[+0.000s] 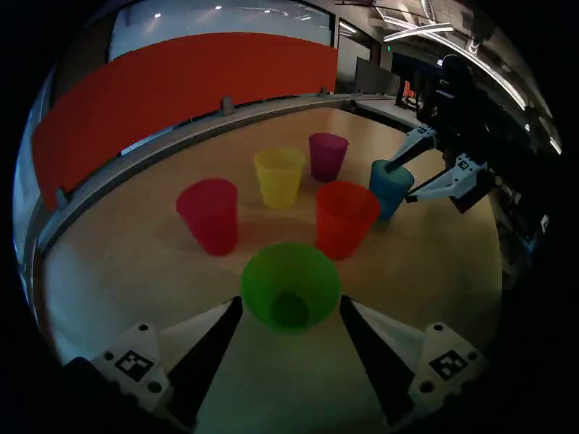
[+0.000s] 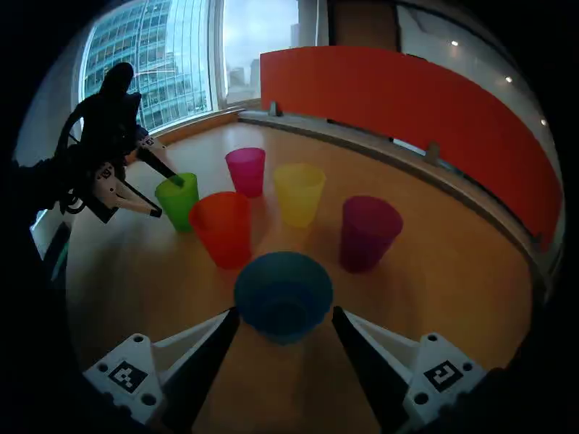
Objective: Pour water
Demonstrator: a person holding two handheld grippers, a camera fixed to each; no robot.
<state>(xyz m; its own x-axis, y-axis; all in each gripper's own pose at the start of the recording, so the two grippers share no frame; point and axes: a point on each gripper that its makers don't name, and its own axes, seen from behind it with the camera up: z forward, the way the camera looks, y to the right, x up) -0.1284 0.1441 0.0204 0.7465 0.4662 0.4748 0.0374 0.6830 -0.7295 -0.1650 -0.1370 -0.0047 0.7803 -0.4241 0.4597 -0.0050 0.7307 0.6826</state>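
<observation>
A green cup (image 1: pixel 290 286) stands on the wooden table between the fingers of my left gripper (image 1: pixel 289 307), which is open, its tips close beside the cup's sides. A blue cup (image 2: pixel 283 295) stands the same way between the fingers of my right gripper (image 2: pixel 284 315), also open. From the right gripper view, the left gripper (image 2: pixel 165 195) straddles the green cup (image 2: pixel 178 200) at the far left. From the left gripper view, the right gripper (image 1: pixel 399 183) straddles the blue cup (image 1: pixel 390 188). I cannot see water in either cup.
Between the two held cups stand an orange cup (image 1: pixel 344 218), a yellow cup (image 1: pixel 279 176), a purple cup (image 1: pixel 328 155) and a magenta cup (image 1: pixel 210 215). An orange divider panel (image 1: pixel 181 87) runs along the table's far edge. A person holds the grippers.
</observation>
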